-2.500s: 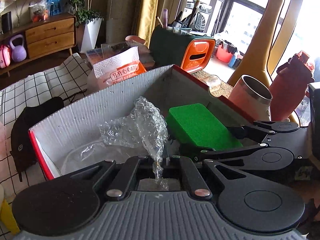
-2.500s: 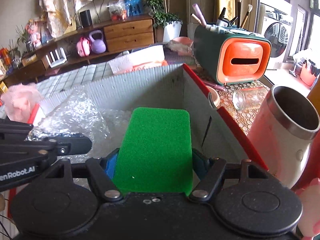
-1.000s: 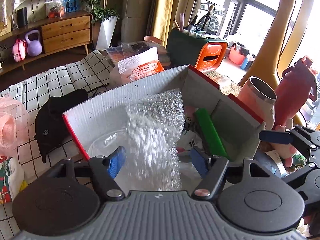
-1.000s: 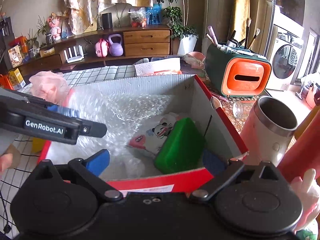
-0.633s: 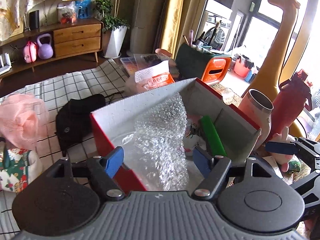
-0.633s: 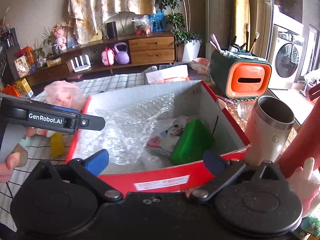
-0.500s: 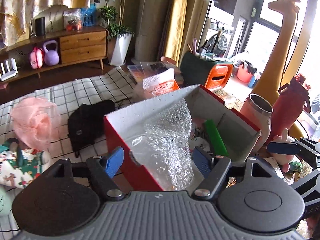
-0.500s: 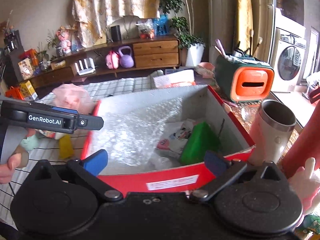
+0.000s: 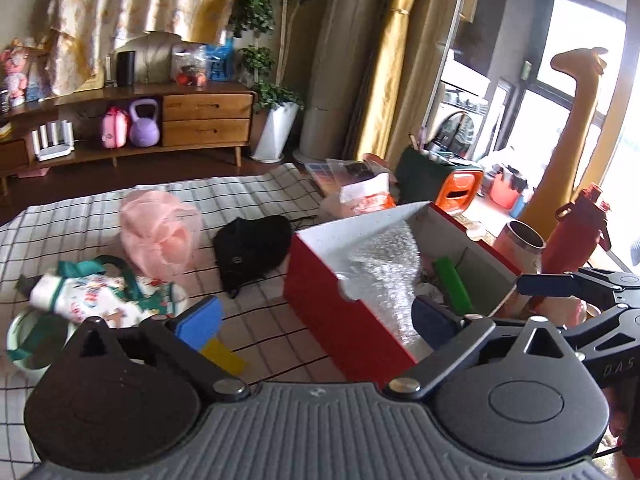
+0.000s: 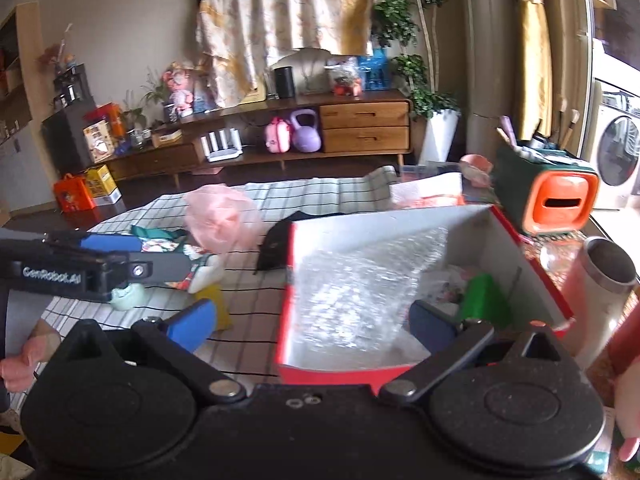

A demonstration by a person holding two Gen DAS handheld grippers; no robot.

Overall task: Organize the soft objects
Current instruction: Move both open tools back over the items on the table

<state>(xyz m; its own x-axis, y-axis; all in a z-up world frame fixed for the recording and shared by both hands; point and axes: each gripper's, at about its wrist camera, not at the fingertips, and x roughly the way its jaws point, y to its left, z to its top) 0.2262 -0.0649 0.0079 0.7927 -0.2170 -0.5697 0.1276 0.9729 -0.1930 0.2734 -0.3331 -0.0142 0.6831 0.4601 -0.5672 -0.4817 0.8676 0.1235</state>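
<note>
Daylight is pouring in from the windows (image 9: 580, 92) on the right, blowing them out to white glare. Motion blur is softening both fisheye views, and straight lines are bowing toward dark corners.

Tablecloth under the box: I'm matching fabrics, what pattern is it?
White tablecloth with a black grid check; clearest in the left wrist view.

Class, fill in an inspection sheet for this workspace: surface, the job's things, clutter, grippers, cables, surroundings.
Surface: checked cloth covers the table.
Job's things: red box holds bubble wrap and green sponge; pink mesh bundle, black pouch and patterned bag lie outside on the cloth.
Clutter: steel cup, red bottle, orange-fronted organizer.
Grippers: left gripper and right gripper open, fingers empty.
Cables: nothing seen.
Surroundings: wooden sideboard, purple kettlebell, potted plant.
</note>
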